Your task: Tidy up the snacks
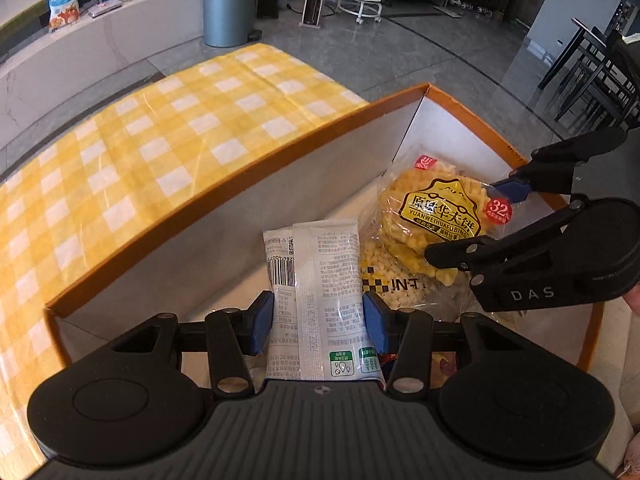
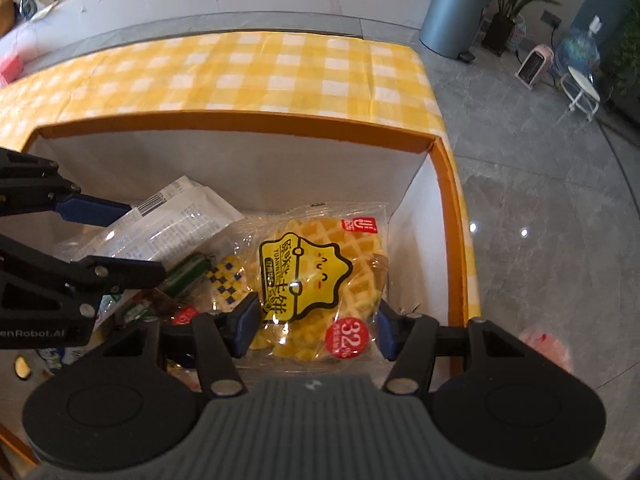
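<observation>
An orange-rimmed cardboard box (image 1: 224,184) with white inner walls stands on the yellow checked tablecloth; it also shows in the right wrist view (image 2: 248,122). My left gripper (image 1: 318,320) is shut on a white snack packet (image 1: 320,276) with a barcode and holds it inside the box. My right gripper (image 2: 314,328) is shut on a yellow waffle packet (image 2: 316,276) inside the box, near its right wall. The right gripper (image 1: 520,216) and waffle packet (image 1: 436,216) also show in the left wrist view. The left gripper (image 2: 100,236) and white packet (image 2: 176,220) show in the right wrist view.
Several other snack packets (image 2: 192,276) lie on the box floor between the two grippers. The checked tablecloth (image 1: 140,140) stretches beyond the box. A grey bin (image 1: 229,4) and a low white stool (image 1: 360,2) stand on the tiled floor.
</observation>
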`<move>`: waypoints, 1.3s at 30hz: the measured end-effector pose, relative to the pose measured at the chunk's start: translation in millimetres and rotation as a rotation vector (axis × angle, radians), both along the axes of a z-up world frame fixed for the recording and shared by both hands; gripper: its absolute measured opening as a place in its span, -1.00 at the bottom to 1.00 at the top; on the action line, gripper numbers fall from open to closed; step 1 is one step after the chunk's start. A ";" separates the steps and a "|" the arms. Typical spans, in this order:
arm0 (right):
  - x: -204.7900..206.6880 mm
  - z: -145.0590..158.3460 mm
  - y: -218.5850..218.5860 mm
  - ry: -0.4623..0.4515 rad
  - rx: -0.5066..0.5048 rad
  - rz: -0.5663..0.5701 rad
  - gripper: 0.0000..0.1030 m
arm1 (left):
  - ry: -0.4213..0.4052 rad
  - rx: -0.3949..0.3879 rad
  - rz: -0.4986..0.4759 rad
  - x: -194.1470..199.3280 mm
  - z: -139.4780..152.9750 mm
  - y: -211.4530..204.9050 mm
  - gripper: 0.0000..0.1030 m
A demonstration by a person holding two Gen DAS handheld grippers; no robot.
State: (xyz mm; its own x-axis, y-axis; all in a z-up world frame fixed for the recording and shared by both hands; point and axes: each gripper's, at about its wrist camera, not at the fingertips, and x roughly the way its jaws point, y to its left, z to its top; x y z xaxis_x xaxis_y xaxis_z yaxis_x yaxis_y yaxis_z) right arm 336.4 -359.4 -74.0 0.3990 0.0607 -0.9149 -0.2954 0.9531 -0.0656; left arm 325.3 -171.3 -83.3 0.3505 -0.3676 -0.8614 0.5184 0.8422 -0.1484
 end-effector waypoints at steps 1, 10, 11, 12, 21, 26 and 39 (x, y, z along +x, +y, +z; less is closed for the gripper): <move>-0.1 -1.2 1.9 -0.002 -0.013 0.007 0.11 | 0.003 0.003 -0.002 0.0 -1.3 -0.3 0.07; -4.9 -5.1 9.5 -0.013 -0.071 0.043 0.19 | -0.012 0.029 -0.009 -4.8 -2.2 -2.7 0.23; -5.5 -5.3 10.1 -0.015 -0.075 0.047 0.20 | -0.016 0.033 -0.010 -4.4 -2.5 -3.7 0.26; -6.4 -5.5 10.8 -0.018 -0.082 0.052 0.22 | -0.017 0.038 -0.014 -5.5 -1.5 -4.4 0.30; -20.7 -0.5 22.5 -0.091 -0.205 0.163 0.64 | -0.060 0.049 -0.053 -13.6 7.2 -5.1 0.72; -29.7 6.7 26.3 -0.126 -0.258 0.210 0.74 | -0.082 0.057 -0.058 -20.1 14.9 -4.1 0.73; -60.4 56.4 14.9 -0.216 -0.163 0.111 0.75 | -0.213 0.013 -0.050 -66.6 64.6 5.4 0.73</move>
